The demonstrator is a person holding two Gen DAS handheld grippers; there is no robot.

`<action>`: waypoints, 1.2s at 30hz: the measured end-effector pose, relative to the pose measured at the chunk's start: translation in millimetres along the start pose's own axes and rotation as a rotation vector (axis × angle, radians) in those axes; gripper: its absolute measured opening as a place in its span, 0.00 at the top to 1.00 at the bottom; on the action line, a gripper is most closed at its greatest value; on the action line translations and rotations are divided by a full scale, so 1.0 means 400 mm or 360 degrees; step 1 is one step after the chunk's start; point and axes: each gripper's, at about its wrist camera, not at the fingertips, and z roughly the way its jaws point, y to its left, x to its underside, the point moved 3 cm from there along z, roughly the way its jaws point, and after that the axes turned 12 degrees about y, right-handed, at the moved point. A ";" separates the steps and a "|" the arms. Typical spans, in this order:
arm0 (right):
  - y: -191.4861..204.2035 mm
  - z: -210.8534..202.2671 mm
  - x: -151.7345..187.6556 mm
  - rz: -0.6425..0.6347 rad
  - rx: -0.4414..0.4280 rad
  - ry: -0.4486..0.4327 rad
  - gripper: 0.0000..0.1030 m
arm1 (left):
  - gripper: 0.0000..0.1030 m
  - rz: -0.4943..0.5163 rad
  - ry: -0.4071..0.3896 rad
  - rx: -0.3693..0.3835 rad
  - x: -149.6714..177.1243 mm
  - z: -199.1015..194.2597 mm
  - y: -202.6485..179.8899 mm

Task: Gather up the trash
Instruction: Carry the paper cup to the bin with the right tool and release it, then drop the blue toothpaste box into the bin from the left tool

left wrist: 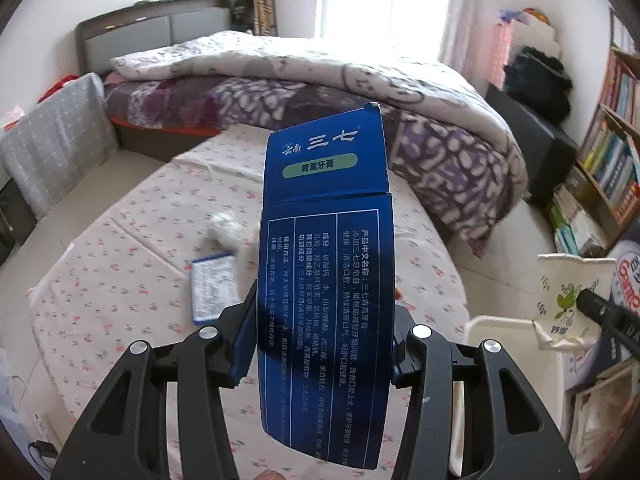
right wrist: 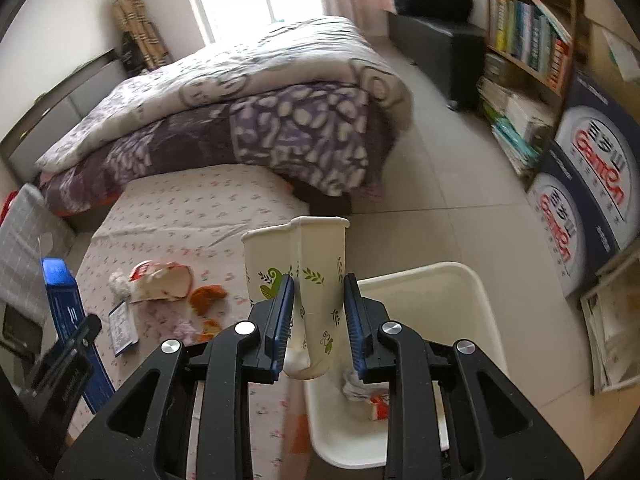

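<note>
Holding a tall blue cardboard toothpaste box (left wrist: 326,280) upright, my left gripper (left wrist: 324,336) has its jaws clenched on its sides above the floral-clothed desk (left wrist: 120,264). My right gripper (right wrist: 318,320) squeezes a crumpled white paper cup (right wrist: 308,288), just above the white plastic bin (right wrist: 448,292) at five o'clock.

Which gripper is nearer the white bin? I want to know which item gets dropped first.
Right. The right gripper, shut on the paper cup, hangs at the bin's left rim. The left gripper, holding the blue box, is over the table, farther left.
</note>
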 end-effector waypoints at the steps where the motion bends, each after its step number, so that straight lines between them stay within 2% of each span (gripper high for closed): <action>1: -0.017 -0.007 -0.003 0.0015 0.0024 -0.0016 0.75 | 0.52 0.0016 0.0013 0.0020 0.004 0.005 -0.020; 5: -0.076 -0.036 -0.012 0.0076 0.0089 -0.0090 0.70 | 0.52 0.0070 0.0057 0.0088 0.018 0.021 -0.089; 6: -0.090 -0.043 -0.014 0.0089 0.0103 -0.0110 0.64 | 0.52 0.0080 0.0064 0.0102 0.021 0.024 -0.104; 7: -0.101 -0.048 -0.015 0.0099 0.0115 -0.0126 0.53 | 0.52 0.0098 0.0076 0.0123 0.027 0.028 -0.128; 9: -0.135 -0.064 -0.019 0.0139 0.0146 -0.0176 0.45 | 0.52 0.0138 0.0088 0.0150 0.038 0.033 -0.170; 18: -0.241 -0.092 -0.037 0.0276 0.0194 -0.0249 0.31 | 0.52 0.0323 0.0119 0.0212 0.087 0.044 -0.319; 24: -0.293 -0.103 -0.044 0.0352 0.0205 -0.0271 0.28 | 0.52 0.0406 0.0149 0.0274 0.111 0.044 -0.387; 29: -0.324 -0.111 -0.048 0.0415 0.0209 -0.0287 0.25 | 0.52 0.0480 0.0199 0.0376 0.135 0.041 -0.442; 32: -0.337 -0.118 -0.049 0.0445 0.0216 -0.0302 0.20 | 0.52 0.0530 0.0242 0.0490 0.150 0.038 -0.471; 36: -0.348 -0.123 -0.048 0.0485 0.0214 -0.0317 0.13 | 0.45 0.0569 0.0260 0.0589 0.162 0.026 -0.492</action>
